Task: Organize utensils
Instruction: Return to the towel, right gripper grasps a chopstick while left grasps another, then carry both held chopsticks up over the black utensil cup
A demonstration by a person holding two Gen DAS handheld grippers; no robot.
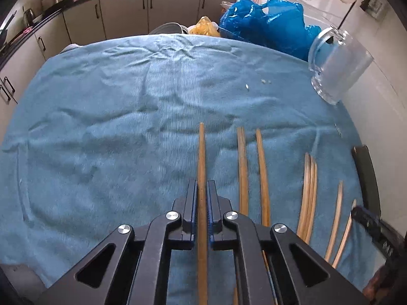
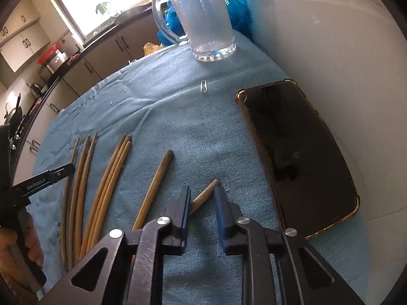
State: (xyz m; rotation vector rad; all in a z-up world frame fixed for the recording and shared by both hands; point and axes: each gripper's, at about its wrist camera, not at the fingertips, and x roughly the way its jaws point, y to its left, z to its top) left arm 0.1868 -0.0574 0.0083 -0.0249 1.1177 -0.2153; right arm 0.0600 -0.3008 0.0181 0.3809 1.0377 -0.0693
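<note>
A clear glass mug [image 2: 203, 17] with a handle stands upright at the far edge of a blue towel [image 1: 101, 127] spread over the table, close to the white wall; nothing can be made out inside it beyond the frosted glass itself. Behind it sit a crumpled blue plastic bag [image 1: 264, 23] and a yellow bag [image 1: 204, 26]. Wooden chopsticks lie in a loose row across the near part of the towel, their tips pointing away toward the mug. The left gripper [image 1: 202, 188] is closed on one chopstick [image 1: 201, 152], which runs straight between its blue-padded fingers and sticks out well past them over the cloth. Just to its right lie two more chopsticks [image 1: 243, 172], apart from each other, then a tight bundle of three [image 1: 309, 193], then two single ones [image 1: 335, 218] near the towel's edge. The right gripper [image 2: 202, 193] hovers with its jaws apart over the end of a short-looking chopstick [image 2: 206, 194], whose tip shows in the gap between the fingers; whether the pads touch it cannot be told. Another chopstick [image 2: 155, 185] lies just to the left of that gripper. A black phone in a gold-edged case [image 2: 300, 152] lies flat on the towel to the right, beside the wall, and a paper clip [image 2: 203, 86] rests between the phone and the mug.
</note>
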